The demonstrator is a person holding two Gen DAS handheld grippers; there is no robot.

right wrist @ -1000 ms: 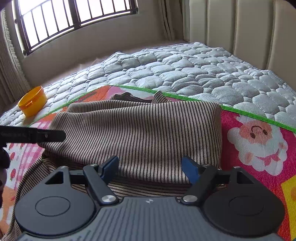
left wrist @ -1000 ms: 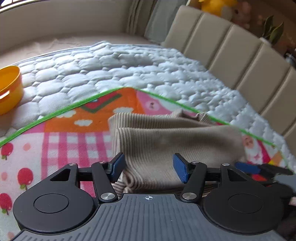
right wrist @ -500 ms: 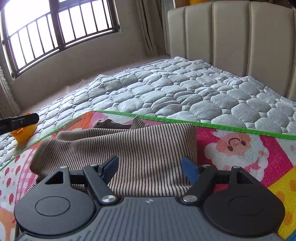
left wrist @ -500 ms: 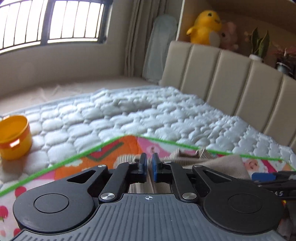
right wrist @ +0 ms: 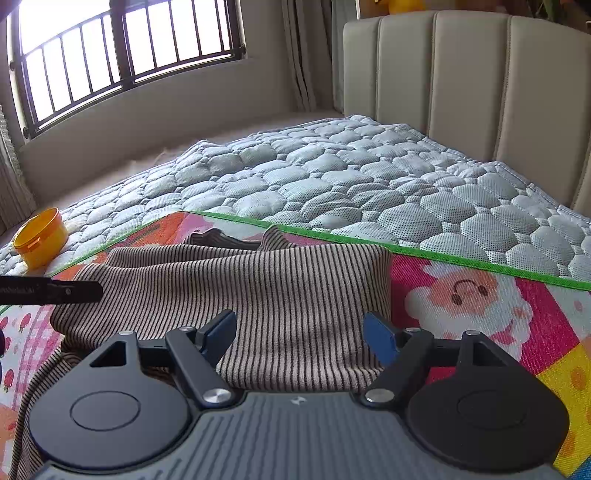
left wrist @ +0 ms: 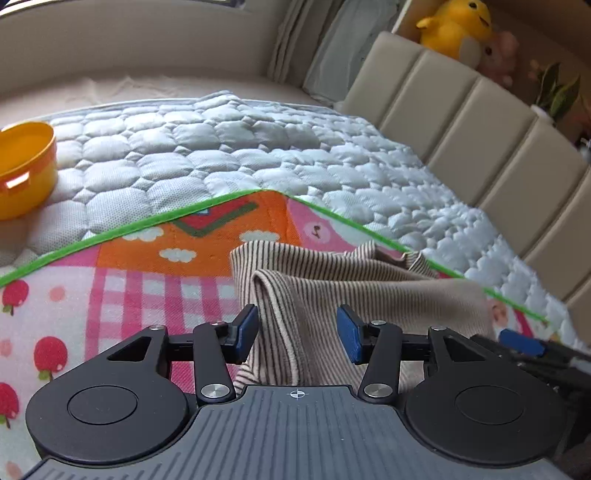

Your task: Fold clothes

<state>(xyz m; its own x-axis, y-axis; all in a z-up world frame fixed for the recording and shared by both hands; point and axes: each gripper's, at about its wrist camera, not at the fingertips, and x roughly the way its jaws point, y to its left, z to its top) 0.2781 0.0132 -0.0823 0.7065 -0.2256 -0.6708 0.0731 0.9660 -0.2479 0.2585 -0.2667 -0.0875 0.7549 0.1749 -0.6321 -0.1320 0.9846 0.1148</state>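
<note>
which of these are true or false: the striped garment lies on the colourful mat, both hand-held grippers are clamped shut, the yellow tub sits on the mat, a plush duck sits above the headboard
1. The striped garment lies on the colourful mat. True.
2. Both hand-held grippers are clamped shut. False: the left hand-held gripper and the right hand-held gripper are both open, pads clear of the cloth.
3. The yellow tub sits on the mat. False: it rests on the grey quilted mattress, beyond the mat's green edge.
4. A yellow plush duck sits above the headboard. True.
</note>
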